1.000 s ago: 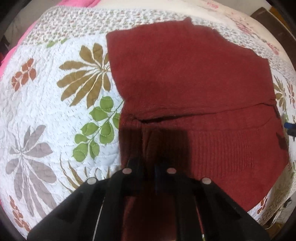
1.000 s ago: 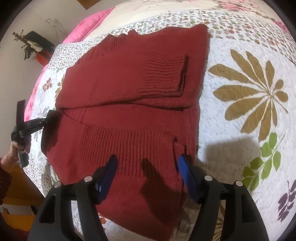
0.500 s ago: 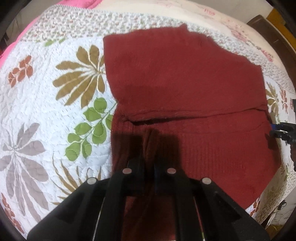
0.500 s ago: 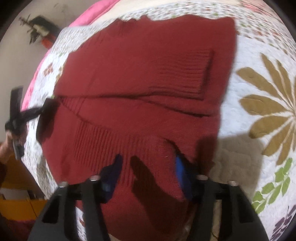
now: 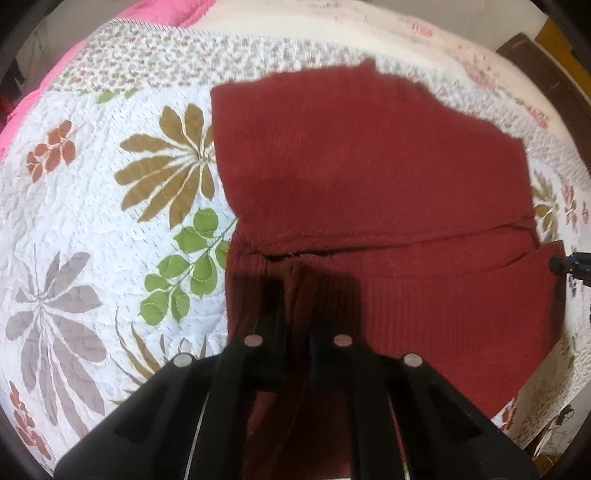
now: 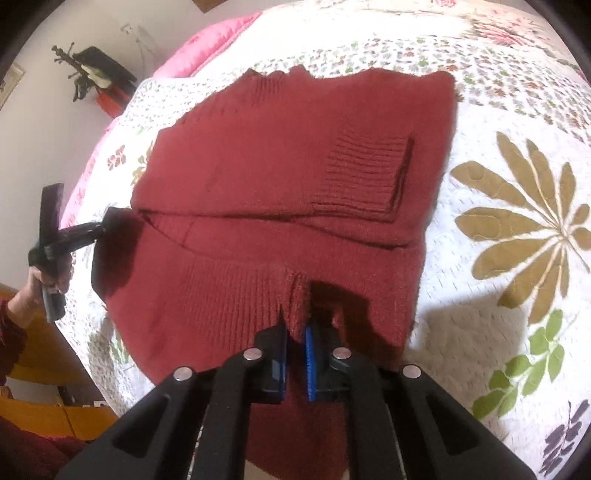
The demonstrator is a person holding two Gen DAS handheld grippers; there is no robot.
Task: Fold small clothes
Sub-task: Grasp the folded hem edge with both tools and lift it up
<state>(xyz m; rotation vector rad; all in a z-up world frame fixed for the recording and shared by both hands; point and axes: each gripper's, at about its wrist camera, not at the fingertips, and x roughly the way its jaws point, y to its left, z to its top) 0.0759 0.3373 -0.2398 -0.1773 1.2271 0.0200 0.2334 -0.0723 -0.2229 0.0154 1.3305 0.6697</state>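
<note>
A dark red knitted sweater (image 5: pixel 369 177) lies flat on a floral quilt, sleeves folded in across its body, the ribbed hem nearest me. My left gripper (image 5: pixel 297 328) is shut on the hem near the sweater's left corner, a pinched ridge of knit rising between its fingers. In the right wrist view the same sweater (image 6: pixel 295 177) shows a ribbed cuff (image 6: pixel 365 177) folded over the chest. My right gripper (image 6: pixel 295 332) is shut on the hem toward the right side, fabric bunched between its blue pads (image 6: pixel 309 343). The left gripper (image 6: pixel 74 236) appears at the sweater's far edge.
The white quilt (image 5: pixel 110 229) with leaf and flower prints covers the bed; a pink blanket (image 5: pixel 147 14) lies behind it. A person's hand (image 6: pixel 51 277) holds the other gripper's handle. Dark furniture (image 6: pixel 99 74) stands by the wall at the far left.
My right gripper, open over the hem a second ago, has come down and shut on the ribbed hem. The left gripper has stayed shut on its corner.
</note>
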